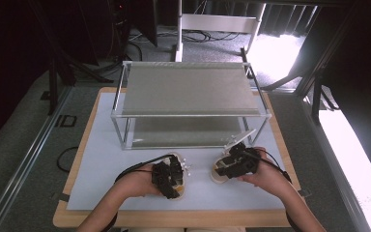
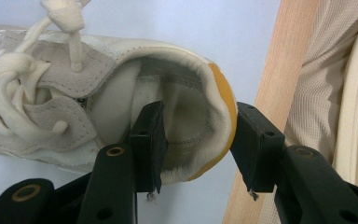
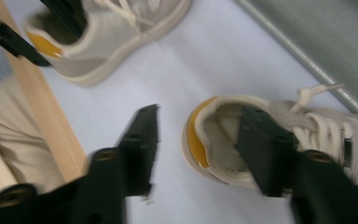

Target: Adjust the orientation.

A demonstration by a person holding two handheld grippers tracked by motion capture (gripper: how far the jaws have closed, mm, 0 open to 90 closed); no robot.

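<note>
Two cream sneakers with orange heel tabs lie on the white mat (image 1: 106,159). My left gripper (image 1: 173,186) is shut on the heel of the left sneaker (image 1: 179,170). In the left gripper view one jaw sits inside the collar and the other presses the orange tab of this sneaker (image 2: 74,79), the left gripper (image 2: 198,114) pinching between them. My right gripper (image 1: 224,170) hovers over the right sneaker (image 1: 217,176). In the right gripper view my right gripper (image 3: 200,116) straddles that sneaker's heel (image 3: 193,135), one jaw inside the collar and the other standing off from the tab.
A two-level metal rack (image 1: 191,92) stands behind the sneakers on the mat. The table's wooden front edge (image 1: 174,218) runs close to the person's body. In the right gripper view the left sneaker (image 3: 116,37) lies at the top left, held by the left gripper (image 3: 42,28).
</note>
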